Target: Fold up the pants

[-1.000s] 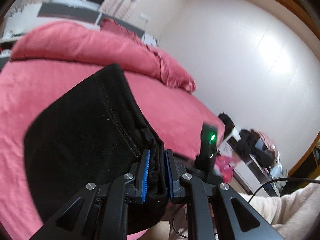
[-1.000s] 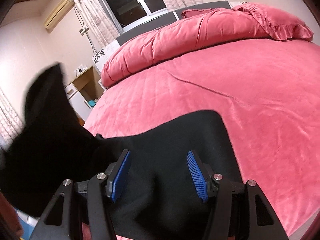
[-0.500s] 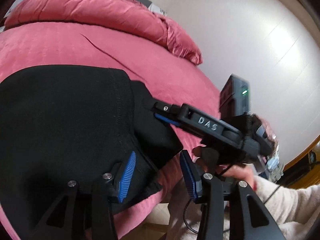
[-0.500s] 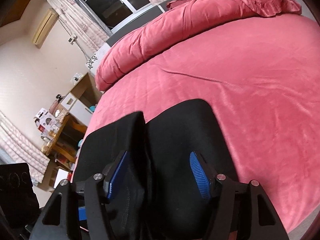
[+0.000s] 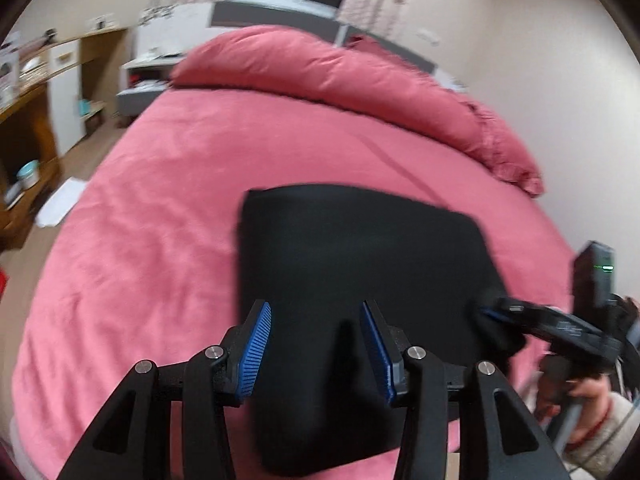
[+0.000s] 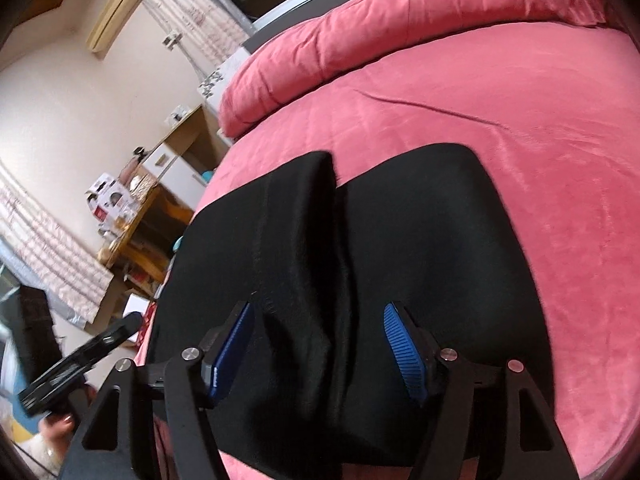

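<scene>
Left to right across the bed. Cupboards and a desk are standing off the left edge of the bed point(image 5: 160, 208), which is wearing a pink cover, with a rolled pink duvet point(image 5: 340, 80) lying across its far end. The black pants point(image 5: 360, 280) are lying folded in a thick, roughly square bundle near the front edge of the bed, flat on the cover. The left gripper point(image 5: 316, 344) is hanging just above the near part of the bundle, jaws spread, nothing pinched; the cloth is showing in the gap between the blue pads but is not pressed by them. From the right wrist view, the bundle is showing as two thick lobes side by side, with a deep crease point(image 6: 340, 264) running away from the camera, so the long axis is running from the front edge toward the duvet. The right gripper point(image 6: 320, 352) is straddling that crease near the front end, its jaws having just been opening, spread wide with cloth lying between the pads yet not clamped. In the left view the right gripper is also showing at the bundle's right edge, held in a hand point(image 5: 584, 396) with a pale sleeve. Judgement: the next fold is likely turning on the crease; the pants are lying straight ahead of and below both sets of jaws, the right one seemingly sitting closer to the cloth.
</scene>
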Demonstrator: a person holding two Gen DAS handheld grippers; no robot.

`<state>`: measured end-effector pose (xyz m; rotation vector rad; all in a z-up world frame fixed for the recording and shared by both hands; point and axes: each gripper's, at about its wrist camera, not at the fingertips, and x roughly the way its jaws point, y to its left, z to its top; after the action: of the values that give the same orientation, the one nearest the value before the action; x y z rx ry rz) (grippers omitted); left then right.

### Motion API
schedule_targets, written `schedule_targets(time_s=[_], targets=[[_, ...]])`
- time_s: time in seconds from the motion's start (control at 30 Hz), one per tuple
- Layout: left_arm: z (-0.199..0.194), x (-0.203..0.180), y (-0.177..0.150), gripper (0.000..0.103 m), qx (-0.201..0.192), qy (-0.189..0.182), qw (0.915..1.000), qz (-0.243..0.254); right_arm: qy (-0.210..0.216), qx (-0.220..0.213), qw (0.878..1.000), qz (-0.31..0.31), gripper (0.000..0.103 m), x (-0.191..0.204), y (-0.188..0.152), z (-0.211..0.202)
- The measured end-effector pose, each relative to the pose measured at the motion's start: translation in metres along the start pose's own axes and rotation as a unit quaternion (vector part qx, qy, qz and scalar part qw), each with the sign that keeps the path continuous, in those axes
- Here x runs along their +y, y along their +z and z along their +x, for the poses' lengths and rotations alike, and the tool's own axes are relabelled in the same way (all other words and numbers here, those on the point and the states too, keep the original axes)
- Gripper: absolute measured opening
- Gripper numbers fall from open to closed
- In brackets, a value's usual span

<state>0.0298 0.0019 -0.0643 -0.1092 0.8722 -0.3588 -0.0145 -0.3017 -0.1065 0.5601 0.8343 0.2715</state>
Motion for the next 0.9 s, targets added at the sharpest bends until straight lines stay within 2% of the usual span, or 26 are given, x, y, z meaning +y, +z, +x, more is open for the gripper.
schedule_targets(time_s=[0.1,0.17,0.23,0.37,0.57,0.7,0.9], targets=[[0.000,0.021,-0.010,0.047,0.016,0.023,0.9996,-0.008,0.006,0.010,1.000,-0.016,0.070,0.005,-0.001,0.004],[0.003,0.028,-0.010,0.047,0.023,0.020,0.9994,-0.016,0.009,0.011,1.000,-0.020,0.069,0.006,-0.003,0.005],[0.010,0.024,-0.009,0.048,0.026,0.018,0.9994,-0.017,0.008,0.003,1.000,-0.017,0.063,0.004,0.000,0.003],[0.009,0.024,-0.008,0.048,0.026,0.020,0.9994,-0.010,0.042,-0.009,0.999,0.008,0.061,-0.003,0.005,-0.001],[0.008,0.027,-0.009,0.048,0.034,0.017,0.9992,-0.017,0.031,0.011,0.999,0.001,0.060,-0.006,0.001,0.010],[0.009,0.028,-0.010,0.048,0.036,0.017,0.9990,-0.020,0.050,0.019,0.999,-0.011,0.060,0.003,0.001,0.013],[0.009,0.029,-0.010,0.048,0.039,0.023,0.9987,-0.021,0.087,0.053,0.995,-0.011,0.060,0.004,0.000,0.018]])
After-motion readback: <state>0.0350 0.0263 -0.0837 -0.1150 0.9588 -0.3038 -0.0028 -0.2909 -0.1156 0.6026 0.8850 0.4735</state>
